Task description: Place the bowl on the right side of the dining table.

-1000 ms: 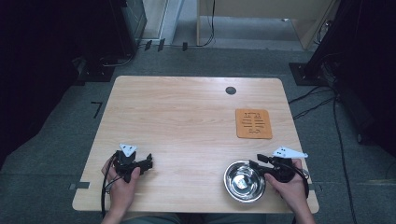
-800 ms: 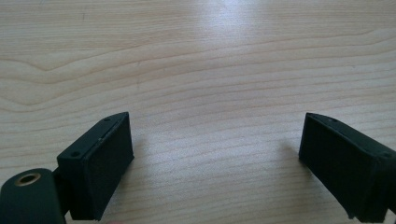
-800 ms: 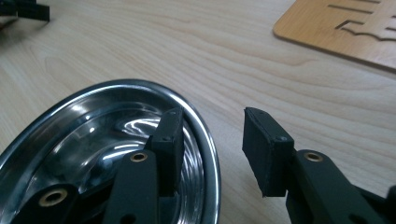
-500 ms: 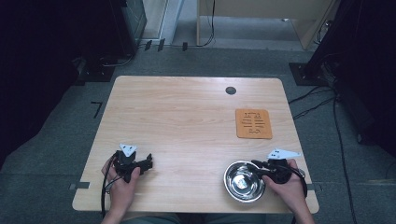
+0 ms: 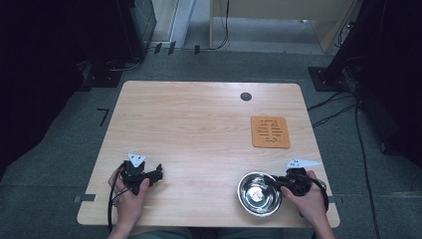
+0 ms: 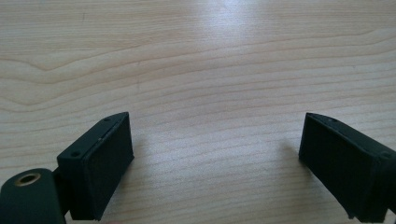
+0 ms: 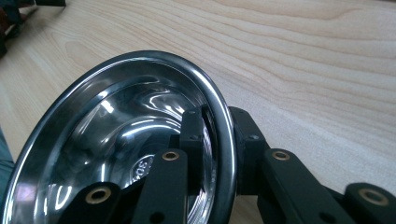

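Bowl (image 7: 116, 154) rim hides behind right gripper (image 7: 219, 140) jaws.

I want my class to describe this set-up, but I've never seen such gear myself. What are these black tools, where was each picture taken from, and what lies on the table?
There is no machine: a person holds black two-jaw tongs in each hand. One picture looks down from above the light wooden table; the others come from cameras riding on each tool. The left tongs rest open on bare wood, holding nothing. The right tongs have just been closing and now pinch the rim of a shiny round steel bowl, one jaw inside and one outside. Farther back lies a square orange-brown mat with dark slots, and beyond it a small dark round hole in the tabletop.
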The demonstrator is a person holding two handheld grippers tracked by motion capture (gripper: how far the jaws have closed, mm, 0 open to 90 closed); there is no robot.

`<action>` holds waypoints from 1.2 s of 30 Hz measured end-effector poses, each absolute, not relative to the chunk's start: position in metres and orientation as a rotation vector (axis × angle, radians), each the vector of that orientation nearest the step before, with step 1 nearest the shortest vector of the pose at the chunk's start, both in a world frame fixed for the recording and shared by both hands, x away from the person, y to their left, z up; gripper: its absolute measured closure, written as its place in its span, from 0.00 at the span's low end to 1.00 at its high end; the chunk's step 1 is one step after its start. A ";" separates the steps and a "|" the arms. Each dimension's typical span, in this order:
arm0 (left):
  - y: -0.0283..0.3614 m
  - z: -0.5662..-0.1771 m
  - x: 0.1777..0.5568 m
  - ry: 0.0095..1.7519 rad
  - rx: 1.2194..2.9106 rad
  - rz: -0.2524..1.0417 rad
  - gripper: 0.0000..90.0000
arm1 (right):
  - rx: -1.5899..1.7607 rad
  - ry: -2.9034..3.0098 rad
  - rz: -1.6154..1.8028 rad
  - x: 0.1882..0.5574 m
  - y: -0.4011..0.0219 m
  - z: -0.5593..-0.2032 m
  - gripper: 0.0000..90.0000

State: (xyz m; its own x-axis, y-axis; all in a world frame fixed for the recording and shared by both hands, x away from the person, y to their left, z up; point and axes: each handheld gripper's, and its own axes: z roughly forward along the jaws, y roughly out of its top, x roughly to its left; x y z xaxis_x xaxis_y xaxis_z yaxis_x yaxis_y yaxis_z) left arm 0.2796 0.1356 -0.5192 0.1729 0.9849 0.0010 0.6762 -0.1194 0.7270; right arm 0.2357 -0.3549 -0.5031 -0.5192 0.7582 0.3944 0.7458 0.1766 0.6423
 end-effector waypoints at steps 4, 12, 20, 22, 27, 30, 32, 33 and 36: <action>0.136 -0.519 0.280 1.565 1.864 0.676 0.11 | 1.522 2.395 1.289 0.235 -0.354 -0.503 0.87; 0.136 -0.519 0.280 1.565 1.864 0.676 0.10 | 1.451 2.377 1.268 0.234 -0.350 -0.505 0.87; 0.136 -0.519 0.280 1.565 1.865 0.676 0.10 | 1.524 2.371 1.235 0.234 -0.347 -0.505 0.89; 0.136 -0.519 0.280 1.565 1.864 0.676 0.10 | 1.567 2.364 1.240 0.234 -0.348 -0.505 0.90; 0.136 -0.519 0.280 1.565 1.864 0.676 0.11 | 1.639 2.339 1.313 0.234 -0.349 -0.502 0.93; 0.136 -0.519 0.280 1.565 1.864 0.676 0.10 | 1.652 2.315 1.354 0.234 -0.349 -0.499 0.94; 0.136 -0.519 0.280 1.565 1.865 0.676 0.11 | 1.659 2.295 1.363 0.234 -0.350 -0.498 0.94; 0.136 -0.519 0.280 1.565 1.864 0.676 0.10 | 1.664 2.285 1.364 0.234 -0.350 -0.498 0.94; 0.136 -0.519 0.280 1.565 1.864 0.676 0.10 | 1.693 2.259 1.371 0.234 -0.352 -0.499 0.94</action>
